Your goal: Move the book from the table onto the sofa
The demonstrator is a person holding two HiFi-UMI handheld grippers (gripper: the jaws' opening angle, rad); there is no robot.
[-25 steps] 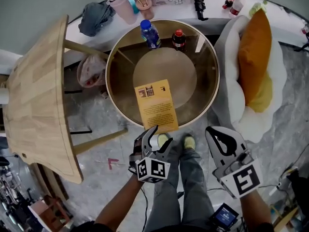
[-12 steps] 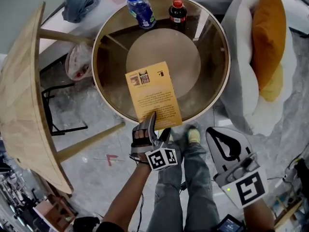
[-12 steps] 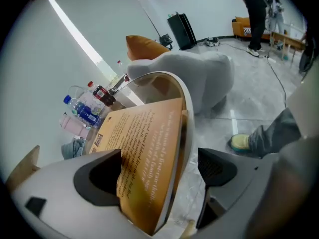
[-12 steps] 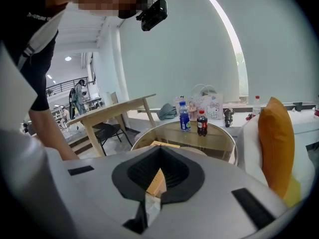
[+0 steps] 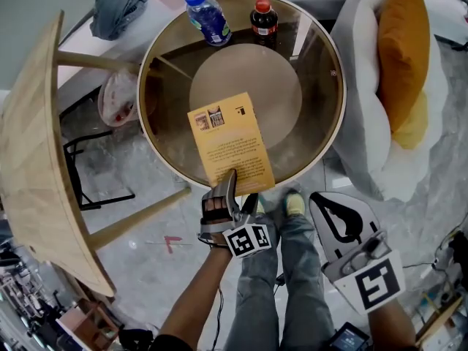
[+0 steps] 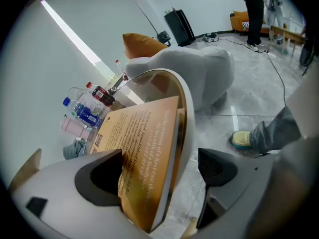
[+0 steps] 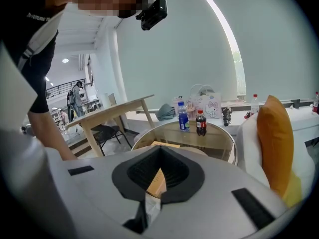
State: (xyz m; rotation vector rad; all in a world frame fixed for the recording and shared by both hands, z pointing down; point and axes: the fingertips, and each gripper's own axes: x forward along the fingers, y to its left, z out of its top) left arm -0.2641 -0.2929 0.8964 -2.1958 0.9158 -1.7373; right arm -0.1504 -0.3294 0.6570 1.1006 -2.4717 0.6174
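Observation:
An orange book (image 5: 228, 141) lies on the round glass table (image 5: 333, 115), its near end sticking out over the rim. My left gripper (image 5: 235, 194) is at that end. Its jaws have just been opening, and the book's near edge (image 6: 144, 148) stands between them. In the left gripper view one jaw lies against the cover and the other stands well apart beside the table rim, so the left gripper (image 6: 159, 168) is open. My right gripper (image 5: 329, 209) hangs to the right in front of the table, shut and empty (image 7: 160, 151). The white sofa (image 5: 365, 123) holds an orange cushion (image 5: 406, 57).
A blue-labelled bottle (image 5: 205, 17) and a dark red-capped bottle (image 5: 263, 20) stand at the table's far side. A tilted wooden table (image 5: 36, 159) fills the left. The person's legs and shoes (image 5: 292, 203) are just below the table's rim.
My left gripper has come forward and down onto the book's near edge, rolled, and its jaws have spread. The right gripper has sunk a little. Over the last half second little has moved.

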